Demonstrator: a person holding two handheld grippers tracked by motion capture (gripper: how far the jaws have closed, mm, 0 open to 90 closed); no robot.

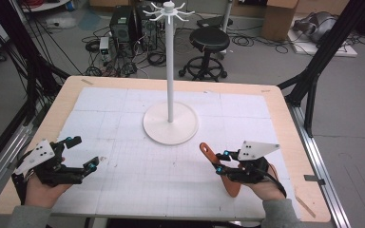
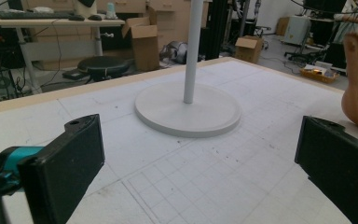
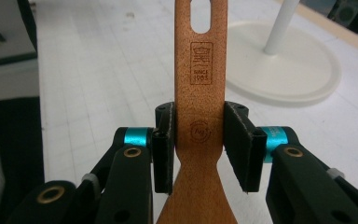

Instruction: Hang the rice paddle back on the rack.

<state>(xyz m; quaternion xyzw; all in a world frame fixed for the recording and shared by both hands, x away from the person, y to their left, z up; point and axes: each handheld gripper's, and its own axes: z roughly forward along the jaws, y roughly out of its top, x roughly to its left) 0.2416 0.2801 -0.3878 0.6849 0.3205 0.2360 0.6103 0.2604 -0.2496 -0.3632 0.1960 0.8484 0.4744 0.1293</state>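
Table [image 1: 285, 114] w/ gridded mat; white stand [image 1: 170, 71] mid-table, hooks at top; likely step: hang spatula [image 3: 200, 93] by its slot on a hook. Spatula off to right of stand base, near front edge, clamped at handle neck in right gripper [image 3: 199, 144], slot end pointing away; left gripper [image 2: 196, 158] splayed wide, empty, low over mat at left. Best: keep clamp firm; lift high, level slot w/ hook tip; approach slow, no knocking pole.

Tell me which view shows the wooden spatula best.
The right gripper view: the spatula stands close up between the fingers, hang hole and stamp clear. The high view shows it small, partly behind the right gripper. The left gripper view catches its blade at the right edge.
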